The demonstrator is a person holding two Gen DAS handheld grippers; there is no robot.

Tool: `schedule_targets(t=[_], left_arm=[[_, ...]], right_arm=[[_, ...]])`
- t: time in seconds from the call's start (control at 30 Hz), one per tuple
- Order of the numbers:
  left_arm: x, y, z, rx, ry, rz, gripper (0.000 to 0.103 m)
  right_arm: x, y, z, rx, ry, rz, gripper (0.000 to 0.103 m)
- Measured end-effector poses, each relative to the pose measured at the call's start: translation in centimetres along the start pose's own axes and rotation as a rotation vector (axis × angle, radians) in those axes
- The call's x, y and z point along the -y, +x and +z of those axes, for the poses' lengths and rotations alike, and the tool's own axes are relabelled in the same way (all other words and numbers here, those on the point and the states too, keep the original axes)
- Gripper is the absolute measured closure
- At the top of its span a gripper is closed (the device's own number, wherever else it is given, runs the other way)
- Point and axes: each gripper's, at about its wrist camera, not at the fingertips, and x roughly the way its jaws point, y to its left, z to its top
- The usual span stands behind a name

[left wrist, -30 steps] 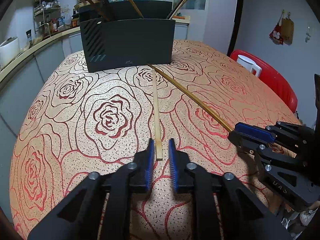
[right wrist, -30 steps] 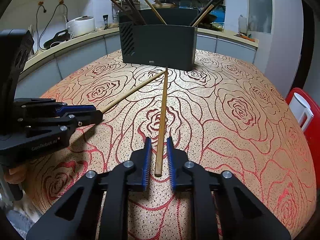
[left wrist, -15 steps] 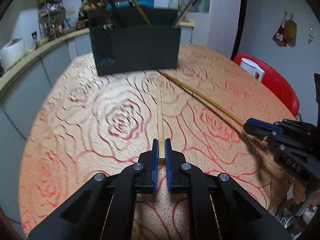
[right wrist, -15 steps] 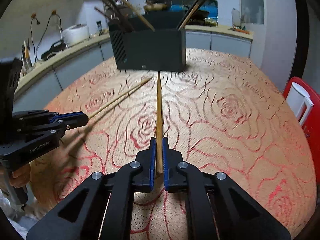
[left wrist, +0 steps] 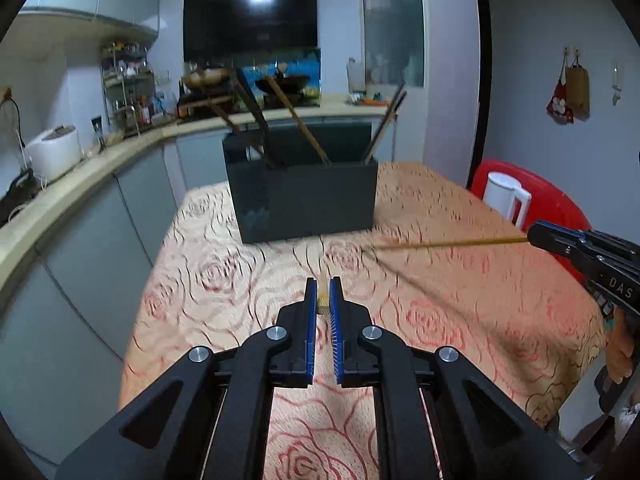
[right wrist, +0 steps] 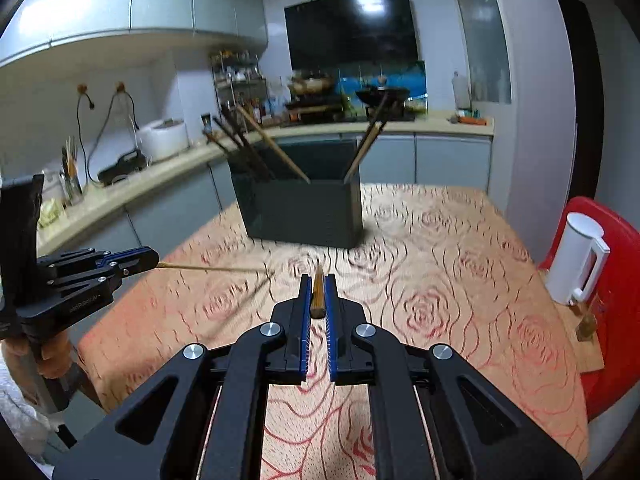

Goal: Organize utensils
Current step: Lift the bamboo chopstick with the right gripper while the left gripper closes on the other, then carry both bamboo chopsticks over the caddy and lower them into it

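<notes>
A small kitchen, with grey cabinets and a pale counter (right wrist: pixel 168 176) curving along the wall, frames a table (left wrist: pixel 460 320) covered in an orange cloth patterned with red roses. Above that cloth, the left gripper (left wrist: pixel 323 300) is clamped tight on the near end of a pale wooden chopstick (left wrist: pixel 322 303), seen almost end-on between its blue pads; in the right wrist view the same stick (right wrist: pixel 212 267) juts out level from the gripper's tip, clear of the table. The right gripper (right wrist: pixel 318 298) is likewise closed hard on a darker brown chopstick (right wrist: pixel 318 292), which points forward between its jaws; from the left wrist view this stick (left wrist: pixel 452 243) runs sideways over the cloth, off the surface. Both chopsticks aim roughly toward a dark rectangular holder (left wrist: pixel 304 200) standing at the far side of the table, well apart from both grippers. Several dark and wooden utensils (right wrist: pixel 256 148) lean in its left part, and a pair of sticks (right wrist: pixel 368 140) leans at its right end. Beyond the table's right edge, a white jug (right wrist: pixel 576 256) sits on a red chair (right wrist: pixel 616 248). On the counter behind stand a white rice cooker (right wrist: pixel 164 140), a rack of bottles (right wrist: pixel 240 92) and a stove with pans, beneath a black range hood (right wrist: pixel 352 28). A person's hand (right wrist: pixel 52 352) grips the left tool's handle.
</notes>
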Motion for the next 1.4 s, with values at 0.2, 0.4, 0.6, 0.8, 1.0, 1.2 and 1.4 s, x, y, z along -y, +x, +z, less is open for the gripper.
schedule_targets(t=[0.2, 0.4, 0.6, 0.8, 1.0, 1.2, 1.4], left_arm=[[-0.7, -1.1, 2.9, 0.052, -0.013, -0.001, 0.097], [-1.2, -1.7, 5.1, 0.076, -0.011, 0.000, 0.097], [-1.1, -1.1, 6.8, 0.082, 0.004, 0.027, 0.097], [-1.3, -0.3, 7.2, 0.070, 0.010, 0.047, 0.097], [-1.4, -0.1, 7.4, 0.063, 0.011, 0.052, 0.097], [-1.7, 0.2, 8.0, 0.058, 0.015, 0.042, 0.097], [-2.4, 0.6, 9.4, 0.056, -0.013, 0.005, 0.097]], right_arm=[[0.1, -1.0, 2.2, 0.054, 0.001, 0.018, 0.096], [-0.2, -1.4, 4.4, 0.091, 0.000, 0.032, 0.096], [-0.1, -0.4, 6.7, 0.077, 0.004, 0.025, 0.096], [-0.6, 0.0, 8.3, 0.070, -0.007, 0.018, 0.096], [-0.2, 0.4, 9.7, 0.078, -0.002, 0.023, 0.096], [0.4, 1.1, 10.5, 0.067, 0.010, 0.025, 0.096], [1.4, 1.6, 11.4, 0.076, 0.032, 0.023, 0.096]])
